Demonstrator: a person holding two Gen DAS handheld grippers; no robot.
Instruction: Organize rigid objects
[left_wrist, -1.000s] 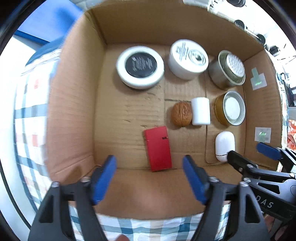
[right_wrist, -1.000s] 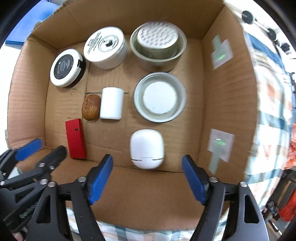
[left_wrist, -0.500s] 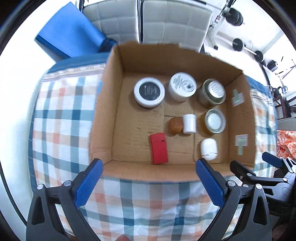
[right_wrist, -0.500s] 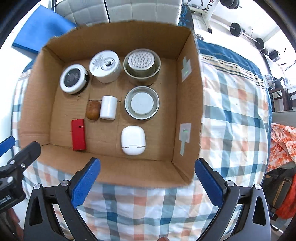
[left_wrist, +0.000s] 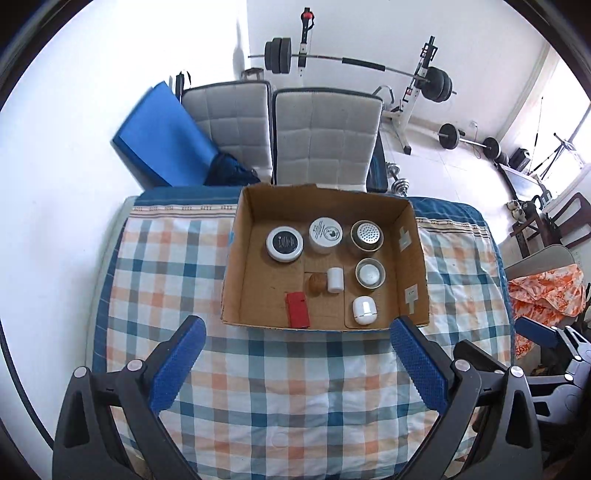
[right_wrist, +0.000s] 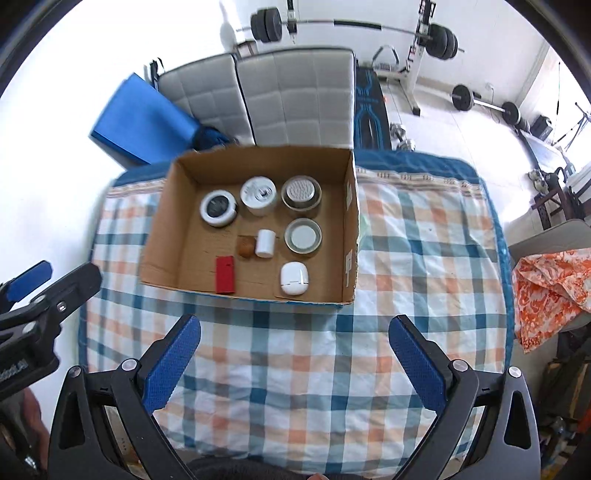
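An open cardboard box (left_wrist: 236, 258) (right_wrist: 162, 236) sits on a checked cloth. Inside lie a red flat case (left_wrist: 297, 309) (right_wrist: 225, 274), a walnut (left_wrist: 317, 283) (right_wrist: 245, 247), a small white cylinder (left_wrist: 335, 279) (right_wrist: 265, 242), a white oval case (left_wrist: 364, 310) (right_wrist: 294, 278), two round white tins (left_wrist: 284, 243) (left_wrist: 325, 234), and two metal tins (left_wrist: 366, 235) (left_wrist: 370, 273). My left gripper (left_wrist: 295, 363) and right gripper (right_wrist: 293, 360) are both open and empty, held high above the cloth in front of the box.
The checked cloth (left_wrist: 288, 391) covers a table. Two grey padded chairs (left_wrist: 325, 136) and a blue mat (left_wrist: 162, 136) stand behind it. Barbells (left_wrist: 354, 62) stand at the back. An orange patterned cloth (left_wrist: 543, 291) lies at the right.
Both grippers have pulled back and up, away from the box, which now looks much smaller. Their jaws have opened wider. The objects in the box have not moved.
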